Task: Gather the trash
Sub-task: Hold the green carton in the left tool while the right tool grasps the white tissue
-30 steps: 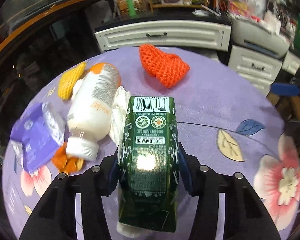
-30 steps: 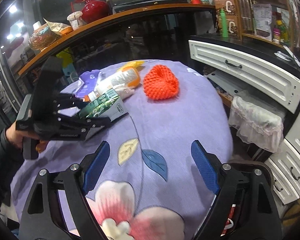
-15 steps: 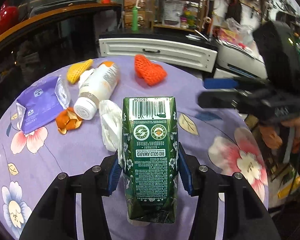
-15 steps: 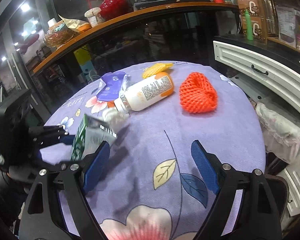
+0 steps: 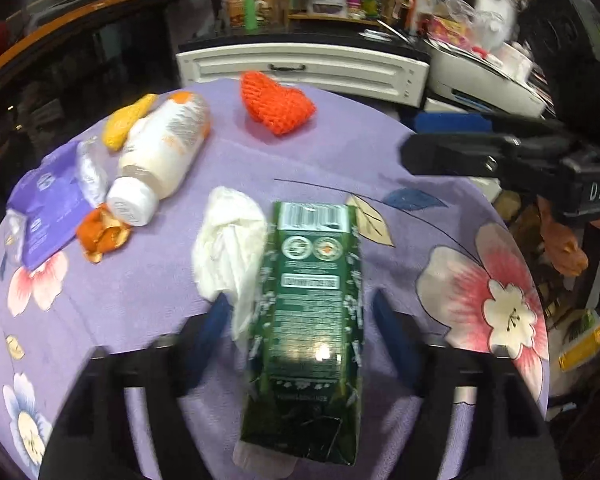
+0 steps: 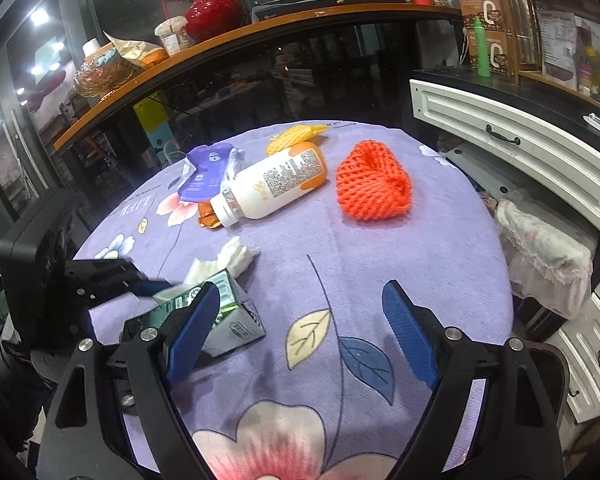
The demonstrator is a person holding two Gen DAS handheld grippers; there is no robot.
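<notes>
1. One green carton (image 5: pixel 308 312) showed in the left wrist view, dead centre between the jaws of the left gripper (image 5: pixel 298 304). Its long axis ran straight out along the fingers, barcode end far, torn end near the cam.
2. Same view: jaws were open. A strip of purple cloth showed between each blue pad and the carton's sides, so nothing was gripped. A white tissue (image 5: pixel 228 240) lay against the carton's left side, close to the left pad.
3. Same view, further out on the counter (image 5: pixel 380 160): a white bottle (image 5: pixel 160 160) lay on its side and an orange net (image 5: pixel 276 108) sat beyond it, both well apart from the jaws. The right gripper (image 5: pixel 428 140) came in from the right edge, above the cloth.
4. Right wrist view: the right gripper (image 6: pixel 302 296) was wide open and held nothing, w/ only flowered cloth between its pads.
5. Same view: the carton (image 6: pixel 240 320) appeared to lie flat on the counter, left of the right jaws and partly hidden behind the left finger. The left gripper (image 6: pixel 140 280) straddled its far end.
6. Judgement: the left hand was nearer, already lined up w/ the carton's length. Closing on the narrow sides should re-grip it, though the tissue might get pinched too.
</notes>
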